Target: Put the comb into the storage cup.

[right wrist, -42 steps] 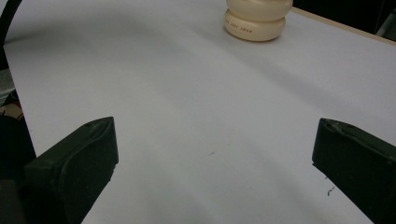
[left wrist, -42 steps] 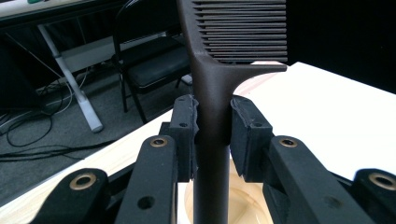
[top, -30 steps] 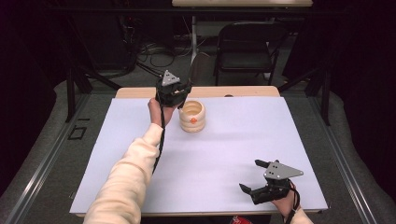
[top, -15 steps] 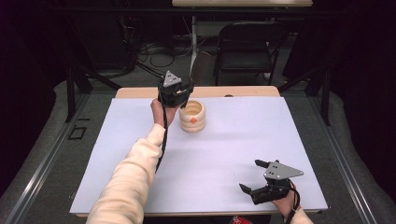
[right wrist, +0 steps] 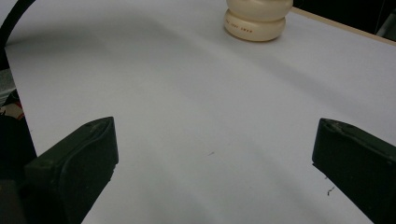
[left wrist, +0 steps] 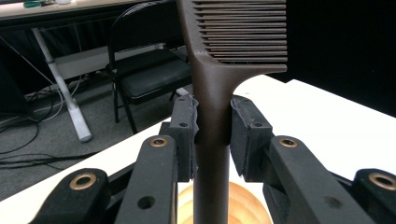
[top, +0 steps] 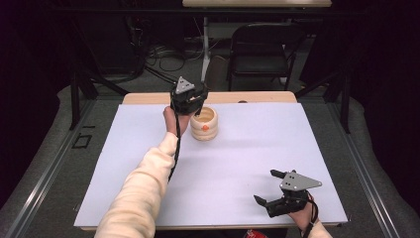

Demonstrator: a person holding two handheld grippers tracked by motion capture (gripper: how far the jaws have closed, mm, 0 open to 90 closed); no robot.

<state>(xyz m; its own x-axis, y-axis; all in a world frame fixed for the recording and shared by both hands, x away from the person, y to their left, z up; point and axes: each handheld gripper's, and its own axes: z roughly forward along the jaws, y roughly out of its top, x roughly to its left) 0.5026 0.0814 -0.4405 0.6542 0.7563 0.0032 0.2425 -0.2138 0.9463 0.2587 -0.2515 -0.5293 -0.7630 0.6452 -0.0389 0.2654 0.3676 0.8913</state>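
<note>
My left gripper (left wrist: 212,126) is shut on the handle of a dark brown comb (left wrist: 233,37), whose teeth stand up above the jaws. In the high view the left gripper (top: 190,101) hovers at the far side of the table, just left of a cream ridged cup (top: 204,123) with an orange mark. The cup's rim (left wrist: 238,203) shows below the comb's handle. My right gripper (top: 267,188) rests near the front right of the white table top (top: 247,148), jaws wide apart with nothing between them. The cup (right wrist: 256,18) stands far ahead of the right gripper (right wrist: 215,149).
A black folding chair (top: 265,49) and a white table leg (top: 205,47) stand on the floor beyond the table, with cables (top: 158,54) nearby. A wooden edge (top: 257,96) runs along the table's far side. A black cable (top: 174,148) trails along the left sleeve.
</note>
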